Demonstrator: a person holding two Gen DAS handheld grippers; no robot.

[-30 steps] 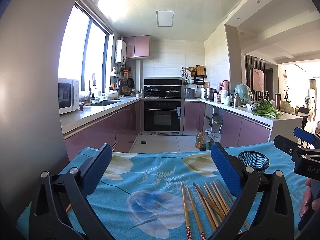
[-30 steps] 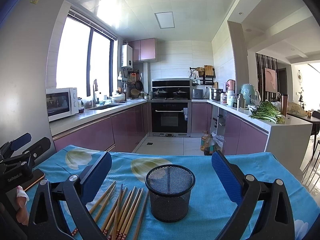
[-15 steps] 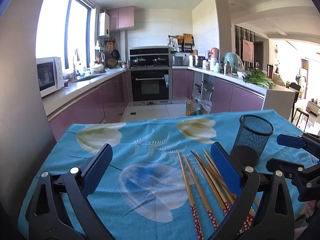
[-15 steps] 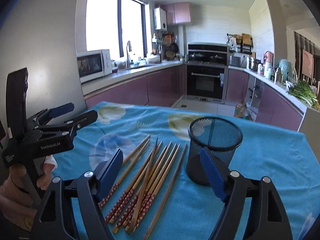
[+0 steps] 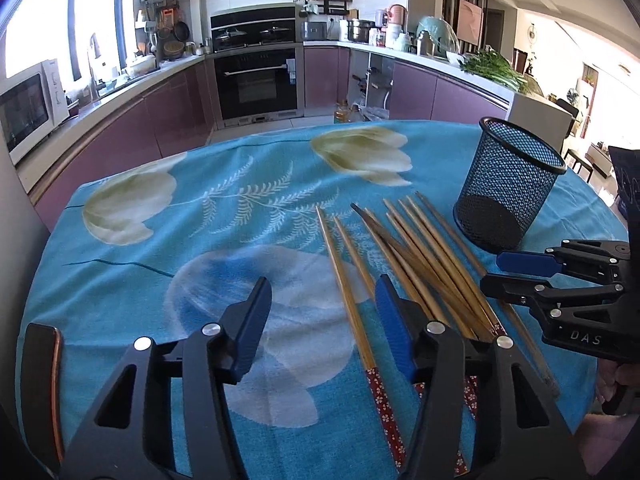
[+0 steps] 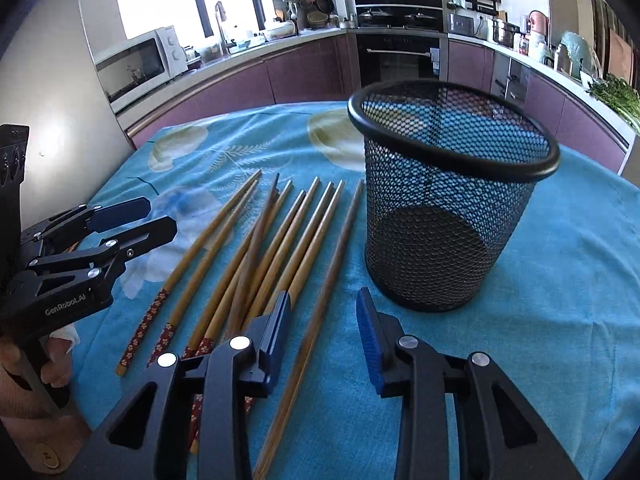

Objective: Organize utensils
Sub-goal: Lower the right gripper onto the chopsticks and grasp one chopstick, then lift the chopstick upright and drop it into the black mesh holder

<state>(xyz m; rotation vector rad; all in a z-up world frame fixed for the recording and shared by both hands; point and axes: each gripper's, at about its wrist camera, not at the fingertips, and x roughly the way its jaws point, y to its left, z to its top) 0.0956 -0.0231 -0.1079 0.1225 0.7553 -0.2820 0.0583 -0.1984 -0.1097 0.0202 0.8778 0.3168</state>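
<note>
9 chopsticks [image 6: 256, 264] lie beside 1 mesh cup [image 6: 448, 200].

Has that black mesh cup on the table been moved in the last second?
No. The mesh cup stands on the same spot of the blue cloth, right of the chopsticks. It only looks bigger because the camera came closer.

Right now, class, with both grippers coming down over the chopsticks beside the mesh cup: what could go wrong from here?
1. The chopsticks lie overlapped in a loose fan, so the closing right gripper may pinch several or flick neighbours away.
2. The mesh cup stands empty and close by; a bump from a passing finger could tip it.
3. The left gripper, also closing, works the same pile, so the two tools might collide.
</note>
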